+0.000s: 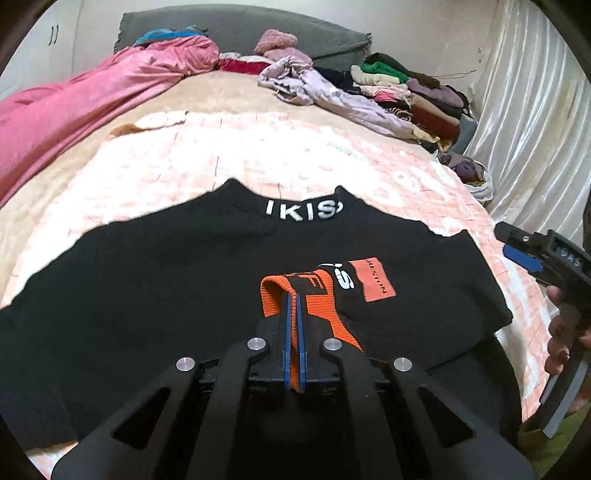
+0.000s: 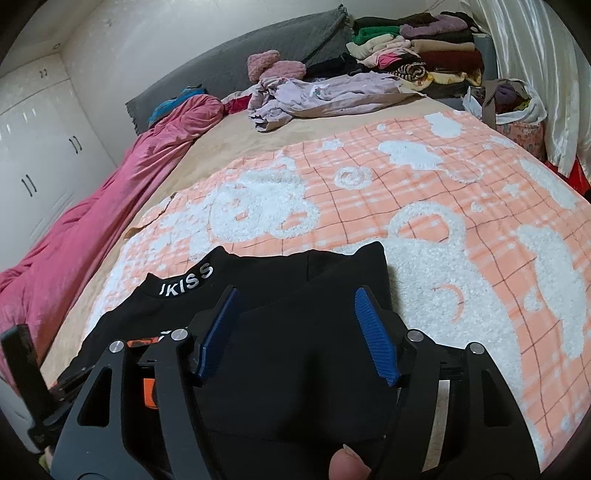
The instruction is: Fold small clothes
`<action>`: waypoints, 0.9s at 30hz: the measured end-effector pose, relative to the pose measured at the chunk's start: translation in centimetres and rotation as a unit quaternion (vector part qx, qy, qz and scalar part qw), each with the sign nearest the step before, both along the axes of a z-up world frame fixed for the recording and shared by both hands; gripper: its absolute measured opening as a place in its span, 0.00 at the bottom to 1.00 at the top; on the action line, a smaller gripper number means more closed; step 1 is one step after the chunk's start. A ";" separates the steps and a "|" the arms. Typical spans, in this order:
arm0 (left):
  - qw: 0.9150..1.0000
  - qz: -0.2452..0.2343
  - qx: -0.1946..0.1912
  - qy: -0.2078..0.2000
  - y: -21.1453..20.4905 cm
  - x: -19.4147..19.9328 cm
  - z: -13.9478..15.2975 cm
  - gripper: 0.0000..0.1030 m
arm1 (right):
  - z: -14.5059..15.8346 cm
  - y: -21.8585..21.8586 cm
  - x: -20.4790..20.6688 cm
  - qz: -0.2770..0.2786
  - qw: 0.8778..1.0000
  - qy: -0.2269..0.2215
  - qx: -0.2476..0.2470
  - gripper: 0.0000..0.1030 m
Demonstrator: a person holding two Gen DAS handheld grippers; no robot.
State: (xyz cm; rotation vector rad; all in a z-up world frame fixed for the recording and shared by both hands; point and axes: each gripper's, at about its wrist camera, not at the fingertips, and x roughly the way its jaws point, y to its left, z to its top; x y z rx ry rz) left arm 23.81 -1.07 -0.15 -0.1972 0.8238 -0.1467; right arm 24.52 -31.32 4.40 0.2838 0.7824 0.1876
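Observation:
A black top [image 1: 166, 295] with white letters on its collar [image 1: 303, 212] lies spread on a peach and white checked blanket [image 1: 258, 155]. Its orange ribbed cuff [image 1: 275, 291] is folded onto the chest, and my left gripper [image 1: 294, 301] is shut on that cuff. At the right edge of the left wrist view a hand holds my right gripper [image 1: 519, 247] above the blanket. In the right wrist view my right gripper [image 2: 297, 332] stands open over the black top [image 2: 295, 373] near its shoulder, with nothing pressed between its blue pads [image 2: 376, 339].
A pink duvet [image 1: 74, 107] runs along the left side of the bed. A lilac garment [image 2: 317, 96] and a stack of folded clothes [image 2: 417, 48] lie by the grey headboard [image 1: 240, 26]. A filled bag [image 2: 513, 107] and a white curtain [image 1: 535, 110] stand at the right.

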 end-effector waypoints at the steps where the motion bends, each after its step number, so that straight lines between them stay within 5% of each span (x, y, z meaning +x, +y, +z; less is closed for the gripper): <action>1: 1.000 -0.001 0.002 -0.005 0.0 -0.2 0.3 0.02 | 0.0 0.0 0.0 0.000 1.000 0.000 0.000 0.56; 11: 0.998 0.051 0.005 -0.031 4.6 -0.9 2.5 0.02 | 0.2 0.3 -0.2 0.005 1.000 -0.003 -0.005 0.57; 27: 0.995 0.090 0.039 0.027 8.7 -0.6 0.4 0.02 | -1.3 2.7 -0.2 0.033 0.996 0.000 -0.087 0.56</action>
